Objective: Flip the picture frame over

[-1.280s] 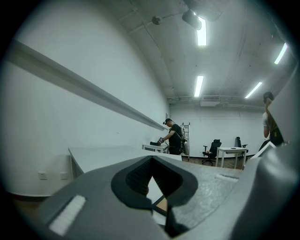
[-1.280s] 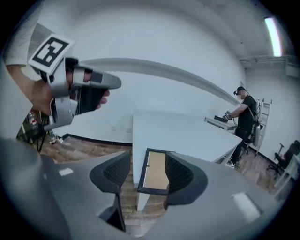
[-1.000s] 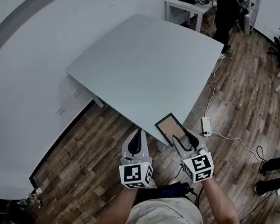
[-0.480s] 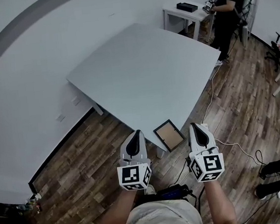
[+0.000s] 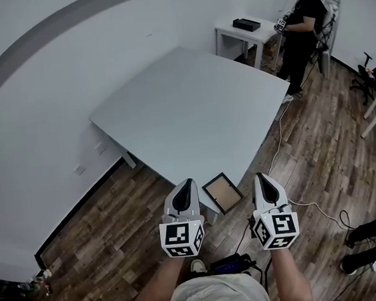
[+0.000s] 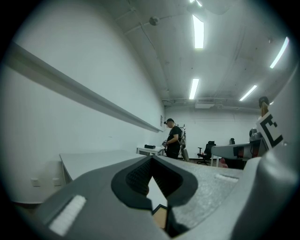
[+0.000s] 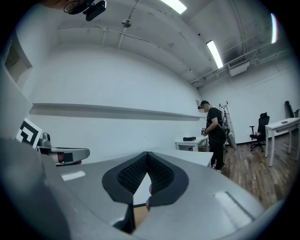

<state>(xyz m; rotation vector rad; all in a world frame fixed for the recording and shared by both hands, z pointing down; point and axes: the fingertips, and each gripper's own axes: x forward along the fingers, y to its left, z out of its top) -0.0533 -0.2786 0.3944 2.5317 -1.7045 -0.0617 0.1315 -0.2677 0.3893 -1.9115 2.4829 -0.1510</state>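
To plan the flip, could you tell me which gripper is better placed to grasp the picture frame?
Left, marginally: the left gripper sits nearer the picture frame on the table corner. The right gripper, whose jaws just closed empty, is farther. Both are shut and must open.

Long ceiling strips (image 6: 198,30) are lighting the room evenly and are blowing out to pure white at the top of both gripper views. The head view is looking flat and cool, with the table (image 5: 191,113) barely casting shadow. Fisheye distortion is bending straight lines near every edge, and black vignetting is ringing the gripper views' corners. Up close, the left gripper (image 6: 151,159) and right gripper (image 7: 147,154) are showing slightly soft.
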